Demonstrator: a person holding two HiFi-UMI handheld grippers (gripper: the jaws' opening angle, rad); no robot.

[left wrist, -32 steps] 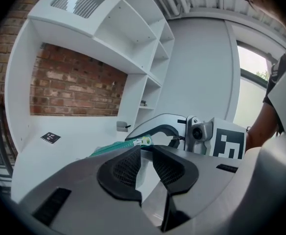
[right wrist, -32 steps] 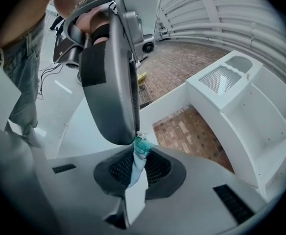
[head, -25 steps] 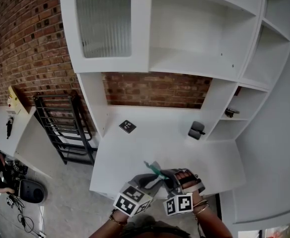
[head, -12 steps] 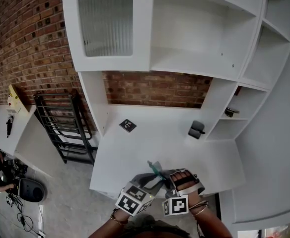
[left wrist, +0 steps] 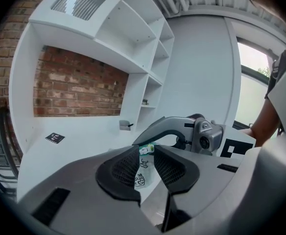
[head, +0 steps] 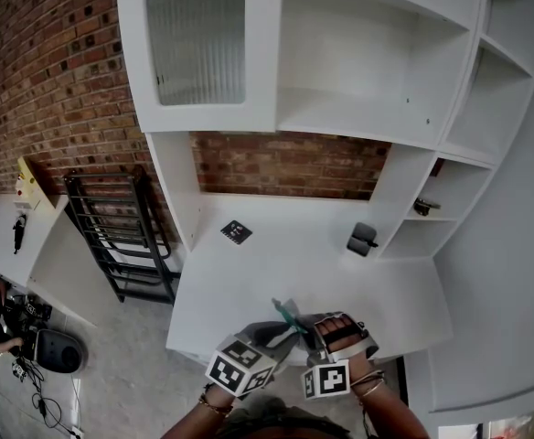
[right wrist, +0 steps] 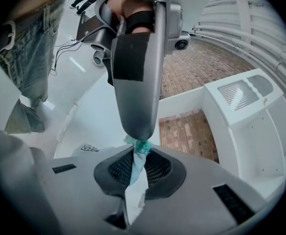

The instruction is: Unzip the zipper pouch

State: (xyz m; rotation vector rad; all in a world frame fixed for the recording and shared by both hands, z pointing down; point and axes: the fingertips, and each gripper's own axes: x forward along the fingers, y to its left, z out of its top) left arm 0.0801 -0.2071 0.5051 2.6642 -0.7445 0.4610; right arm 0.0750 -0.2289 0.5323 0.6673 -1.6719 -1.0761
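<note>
The zipper pouch (head: pixel 285 315) is white printed fabric with a teal zipper, and it hangs between both grippers over the desk's front edge. My left gripper (head: pixel 288 330) has just been closing. In the left gripper view its tips (left wrist: pixel 146 153) pinch a small white and green zipper pull (left wrist: pixel 147 149), and the printed pouch fabric (left wrist: pixel 141 170) hangs between the pads. My right gripper (head: pixel 309 325) is shut on the pouch (right wrist: pixel 135 180) just below the teal zipper end (right wrist: pixel 142 146). A finger of the left gripper (right wrist: pixel 135 97) comes down onto that end.
The white desk (head: pixel 276 268) carries a black marker tile (head: pixel 235 232) and a small black object (head: pixel 362 240) by the shelf upright. White shelves rise behind it. A black metal rack (head: pixel 121 236) stands at the desk's left. A person's jeans (right wrist: pixel 30 58) are close behind.
Both grippers stay at the desk's front edge with the pouch between them. Their marker cubes have tilted slightly, and the left cube has shifted a little to the left.
</note>
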